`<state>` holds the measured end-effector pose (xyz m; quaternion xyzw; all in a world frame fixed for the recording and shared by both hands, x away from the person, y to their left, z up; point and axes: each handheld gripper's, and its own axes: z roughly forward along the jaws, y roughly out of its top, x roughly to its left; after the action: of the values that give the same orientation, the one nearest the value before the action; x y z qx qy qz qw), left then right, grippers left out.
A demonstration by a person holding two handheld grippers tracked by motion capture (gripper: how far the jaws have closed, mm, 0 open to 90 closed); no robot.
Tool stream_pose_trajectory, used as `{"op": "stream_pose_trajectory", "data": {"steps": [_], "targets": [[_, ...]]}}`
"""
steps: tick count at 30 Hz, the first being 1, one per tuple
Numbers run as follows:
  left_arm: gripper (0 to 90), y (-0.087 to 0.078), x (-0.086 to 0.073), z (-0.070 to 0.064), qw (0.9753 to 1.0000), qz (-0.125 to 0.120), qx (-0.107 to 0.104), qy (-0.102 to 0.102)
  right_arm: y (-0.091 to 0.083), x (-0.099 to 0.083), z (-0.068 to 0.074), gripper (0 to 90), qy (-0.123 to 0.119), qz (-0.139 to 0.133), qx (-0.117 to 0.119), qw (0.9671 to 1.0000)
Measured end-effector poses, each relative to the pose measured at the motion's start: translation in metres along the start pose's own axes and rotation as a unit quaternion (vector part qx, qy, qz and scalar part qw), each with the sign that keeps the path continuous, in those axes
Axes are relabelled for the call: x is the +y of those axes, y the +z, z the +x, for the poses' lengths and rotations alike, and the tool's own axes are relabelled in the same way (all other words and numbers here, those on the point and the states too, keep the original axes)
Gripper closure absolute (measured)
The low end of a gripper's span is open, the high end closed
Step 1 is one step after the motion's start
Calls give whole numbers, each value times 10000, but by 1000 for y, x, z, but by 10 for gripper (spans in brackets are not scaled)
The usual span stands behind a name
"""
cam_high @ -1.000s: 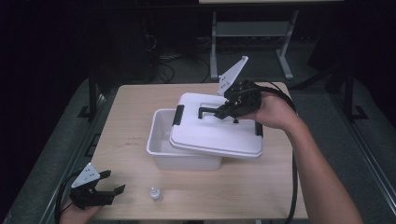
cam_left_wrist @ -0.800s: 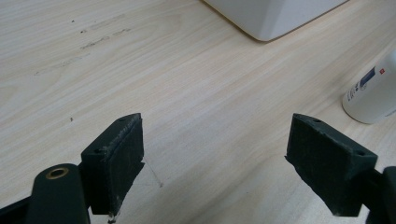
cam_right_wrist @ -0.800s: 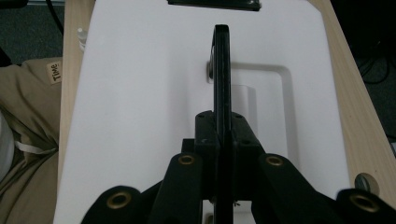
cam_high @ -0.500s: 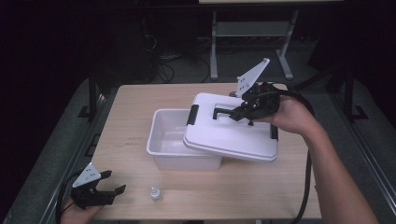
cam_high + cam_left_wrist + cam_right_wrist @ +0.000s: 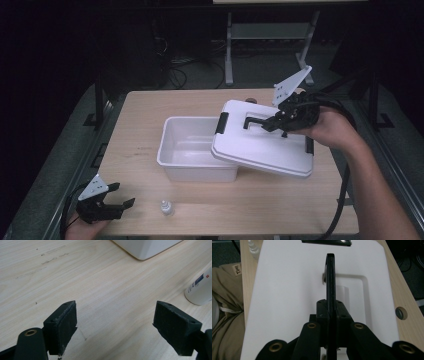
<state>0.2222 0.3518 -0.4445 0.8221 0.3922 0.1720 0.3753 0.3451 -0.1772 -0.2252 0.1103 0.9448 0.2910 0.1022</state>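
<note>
The right gripper [image 5: 272,121] has its jaws pressed together on the black handle [image 5: 254,120] of the white lid [image 5: 260,145]; in the right gripper view the handle [image 5: 330,277] stands as a thin upright bar pinched between the two jaws. The lid is held tilted, its left edge low over the right part of the tub [image 5: 190,150] and its right side raised above the table [image 5: 140,120].

The left gripper [image 5: 112,205] rests at the near left corner of the table with its jaws spread wide and nothing between them. In the left gripper view its flat, matte black pads [image 5: 66,326] sit well apart over bare wood.

The lid is smooth white plastic, rectangular with rounded corners, a recessed well under the handle and black latches at its ends. The tub is an open white plastic box. The table is pale wood grain with a few faint scuffs and a round hole [image 5: 401,313] near its edge.

A small white bottle [image 5: 165,207] stands near the left gripper; its label [image 5: 200,280] carries blue and red marks too small to read. In the right gripper view, a tag on tan cloth [image 5: 227,312] reads "TIME".
</note>
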Motion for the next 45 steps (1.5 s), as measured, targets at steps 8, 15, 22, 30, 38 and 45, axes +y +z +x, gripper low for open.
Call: {"op": "stream_pose_trajectory", "data": {"steps": [8, 15, 22, 30, 38, 45], "targets": [[187, -1, 0, 1, 10000, -15, 18, -21, -6, -16, 1, 842, 117, -25, -50, 9999], [187, -1, -1, 1, 10000, -21, 30, -29, -9, -28, 1, 842, 210, -22, -85, 9997], [187, -1, -1, 1, 10000, -22, 34, -27, -12, -39, 3, 842, 278, -17, -109, 9996], [187, -1, -1, 2, 10000, -28, 32, -44, -14, -55, 4, 841, 404, 11, -122, 9991], [187, -1, 0, 1, 10000, -17, 34, -21, -16, -70, 5, 842, 539, 46, -147, 9984], [186, 0, 0, 1, 10000, -16, 22, 1, -15, -77, 5, 841, 582, 24, -145, 9982]]}}
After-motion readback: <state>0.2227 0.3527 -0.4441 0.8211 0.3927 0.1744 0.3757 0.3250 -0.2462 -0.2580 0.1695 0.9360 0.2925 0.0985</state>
